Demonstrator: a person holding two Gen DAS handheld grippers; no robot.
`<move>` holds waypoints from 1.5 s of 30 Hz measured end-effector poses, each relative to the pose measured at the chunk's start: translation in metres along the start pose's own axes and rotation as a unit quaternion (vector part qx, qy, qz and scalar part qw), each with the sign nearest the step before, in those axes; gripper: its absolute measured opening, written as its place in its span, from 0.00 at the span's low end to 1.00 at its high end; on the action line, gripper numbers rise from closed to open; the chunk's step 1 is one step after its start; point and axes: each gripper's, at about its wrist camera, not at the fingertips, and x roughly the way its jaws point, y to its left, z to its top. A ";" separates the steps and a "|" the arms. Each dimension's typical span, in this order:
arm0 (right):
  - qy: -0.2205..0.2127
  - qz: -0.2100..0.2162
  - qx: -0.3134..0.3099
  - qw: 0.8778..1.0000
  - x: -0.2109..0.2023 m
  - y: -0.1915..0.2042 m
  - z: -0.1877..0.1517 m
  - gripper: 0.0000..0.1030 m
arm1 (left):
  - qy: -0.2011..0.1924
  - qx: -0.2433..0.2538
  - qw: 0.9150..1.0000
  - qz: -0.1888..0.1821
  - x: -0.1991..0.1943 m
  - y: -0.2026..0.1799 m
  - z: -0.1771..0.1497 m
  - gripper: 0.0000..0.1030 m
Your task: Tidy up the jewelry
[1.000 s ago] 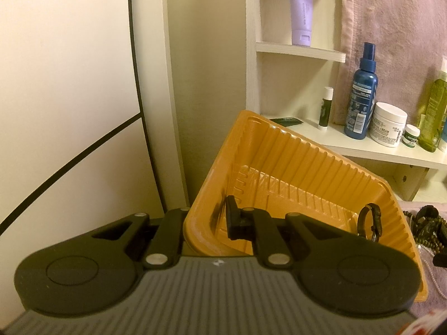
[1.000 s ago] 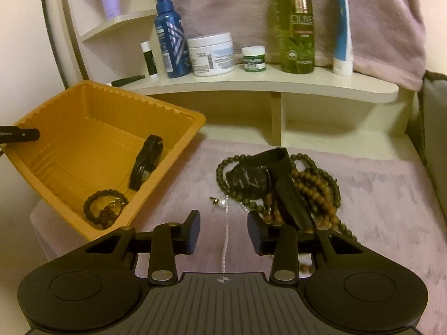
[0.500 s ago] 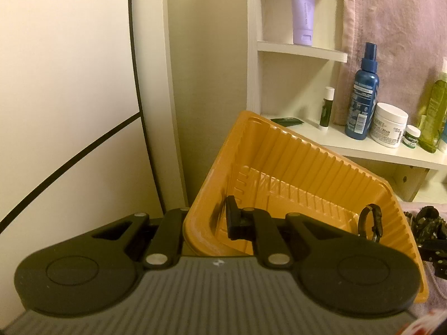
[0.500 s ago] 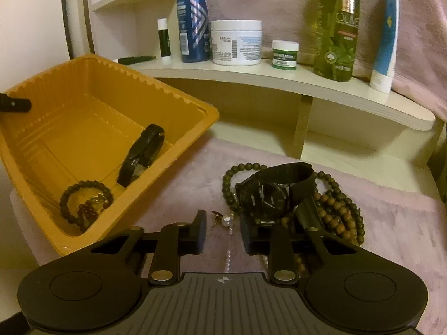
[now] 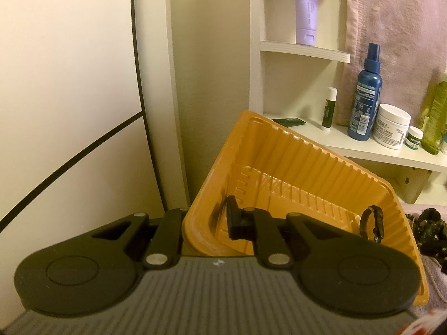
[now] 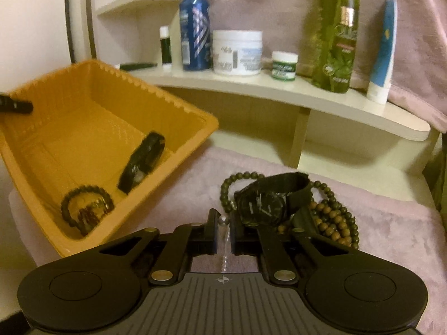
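My left gripper (image 5: 206,223) is shut on the near wall of the orange tray (image 5: 307,167) and holds it tilted. The tray (image 6: 83,106) holds a black band (image 6: 141,162) and a dark bead bracelet (image 6: 86,209); the band also shows in the left wrist view (image 5: 373,223). My right gripper (image 6: 223,234) has its jaws nearly closed around a white pearl strand (image 6: 224,240) lying on the pink cloth (image 6: 391,237). A black watch (image 6: 268,201) lies on brown bead necklaces (image 6: 332,220) just beyond the right fingertips.
A cream shelf (image 6: 279,92) behind carries a blue spray bottle (image 6: 195,28), a white jar (image 6: 237,53), a small green jar (image 6: 284,65), a green bottle (image 6: 335,36) and a blue-white tube (image 6: 384,50). A pink towel (image 5: 391,28) hangs behind.
My right gripper moved forward and down over the pearl strand and its jaws closed in around it. The left gripper and tray stayed still.
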 end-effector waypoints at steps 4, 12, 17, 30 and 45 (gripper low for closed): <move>-0.019 0.024 0.033 0.999 -0.013 -0.003 0.011 0.08 | 0.000 -0.001 1.000 0.001 0.000 0.000 0.001 0.12; -0.032 0.113 0.048 0.992 -0.017 0.017 0.038 0.08 | 0.006 -0.001 1.000 0.006 0.000 -0.001 0.004 0.12; -0.012 0.138 0.012 0.990 -0.004 0.040 0.041 0.08 | 0.009 -0.001 1.000 0.010 0.000 -0.002 0.006 0.13; 0.030 0.123 -0.026 0.992 0.028 0.055 0.042 0.09 | 0.007 0.002 1.000 0.009 0.000 -0.003 0.005 0.13; -0.008 0.113 0.054 0.992 -0.011 0.023 0.041 0.09 | 0.005 0.005 1.000 0.011 0.000 -0.002 0.003 0.13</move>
